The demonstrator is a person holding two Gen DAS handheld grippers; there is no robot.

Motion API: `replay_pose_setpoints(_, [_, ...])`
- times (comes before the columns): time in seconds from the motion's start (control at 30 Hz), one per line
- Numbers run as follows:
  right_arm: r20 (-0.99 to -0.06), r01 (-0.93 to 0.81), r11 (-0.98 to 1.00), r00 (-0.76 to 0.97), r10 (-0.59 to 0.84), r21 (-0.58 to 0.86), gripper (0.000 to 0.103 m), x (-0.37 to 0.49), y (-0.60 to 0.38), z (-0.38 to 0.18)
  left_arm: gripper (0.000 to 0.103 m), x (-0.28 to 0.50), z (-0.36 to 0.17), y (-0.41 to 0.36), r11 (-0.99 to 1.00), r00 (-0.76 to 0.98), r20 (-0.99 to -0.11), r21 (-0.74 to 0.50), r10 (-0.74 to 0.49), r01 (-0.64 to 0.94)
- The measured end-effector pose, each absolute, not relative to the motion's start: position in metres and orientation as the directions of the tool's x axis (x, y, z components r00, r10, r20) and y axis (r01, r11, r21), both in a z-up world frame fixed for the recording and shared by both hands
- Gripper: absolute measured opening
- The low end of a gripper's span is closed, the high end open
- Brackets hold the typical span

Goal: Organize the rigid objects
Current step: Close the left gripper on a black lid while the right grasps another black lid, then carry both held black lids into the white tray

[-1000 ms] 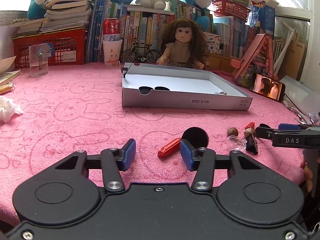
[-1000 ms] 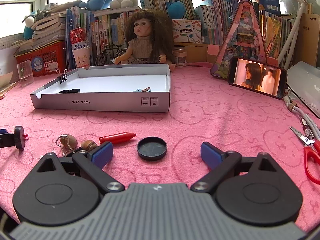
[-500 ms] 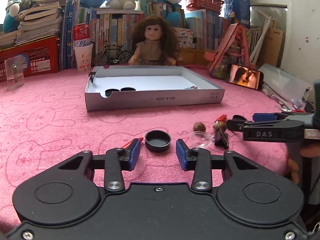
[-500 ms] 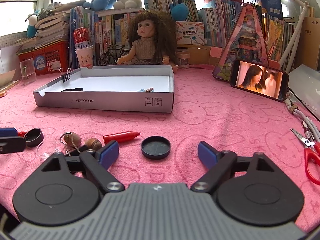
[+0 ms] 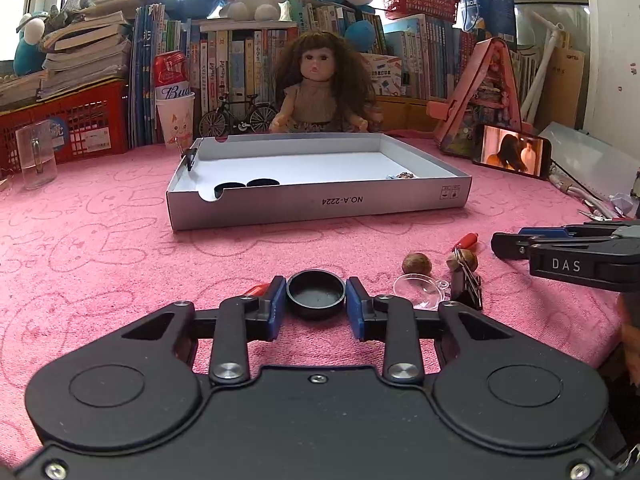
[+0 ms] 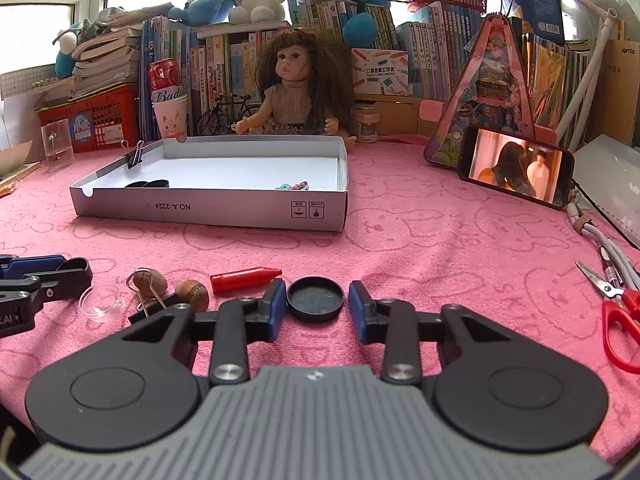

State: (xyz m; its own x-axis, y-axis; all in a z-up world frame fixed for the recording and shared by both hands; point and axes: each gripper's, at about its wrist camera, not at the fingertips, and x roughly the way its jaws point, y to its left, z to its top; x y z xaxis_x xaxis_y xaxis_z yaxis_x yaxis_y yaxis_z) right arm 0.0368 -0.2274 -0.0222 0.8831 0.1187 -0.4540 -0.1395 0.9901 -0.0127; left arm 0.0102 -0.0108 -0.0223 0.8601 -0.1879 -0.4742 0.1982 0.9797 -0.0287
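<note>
Left gripper (image 5: 316,304): jaws closing, with a black cap (image 5: 315,293) between the blue pads; both pads look to be touching its rim, and the cap sits open side up on the pink cloth (image 5: 100,260).
Right gripper (image 6: 317,306): jaws closing around a second black cap (image 6: 315,298); the left pad meets its edge, while a thin gap shows at the right pad, so this cap lies between the pads, not yet pinched.
Red crayon (image 6: 245,278): lies on the cloth just behind the right gripper's left finger, tip pointing right.
Nuts: 2 brown nuts (image 6: 192,294) lie left of the crayon, one with a wire ring against it.
Clear dome (image 6: 101,300): small transparent piece on the cloth, left of the nuts.
Binder clip (image 5: 466,290): black, next to the clear dome in the left wrist view.
White box (image 6: 208,210): shallow open tray further back on the cloth; 2 black caps (image 5: 246,187) lie inside near its left front corner, a few small items near its right front corner, and a black clip is fastened on its left wall.
Scissors (image 6: 618,312): red-handled, at the right edge of the cloth, well apart from the caps.
Phone (image 6: 516,166): propped up, screen lit, right of the box.
Doll (image 6: 298,88): seated behind the box, in front of the books.
</note>
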Motion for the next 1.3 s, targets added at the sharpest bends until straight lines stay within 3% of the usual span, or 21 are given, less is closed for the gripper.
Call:
replay_pose_setpoints(0.53, [-0.419,-0.170,0.984,0.891,0.173,0.044,0.036,0.044,-0.215,0.003,0.030,0.023,0.007,-0.012,0.980,0.885,-0.422,-0.057,-0.196,0.189])
replay_pose_setpoints(1.3, [-0.412,-0.174,0.974,0.884,0.219,0.145,0.036,0.085,-0.201,0.025,0.030,0.076,0.026,-0.016,0.977,0.882,-0.421,-0.119,-0.210,0.176])
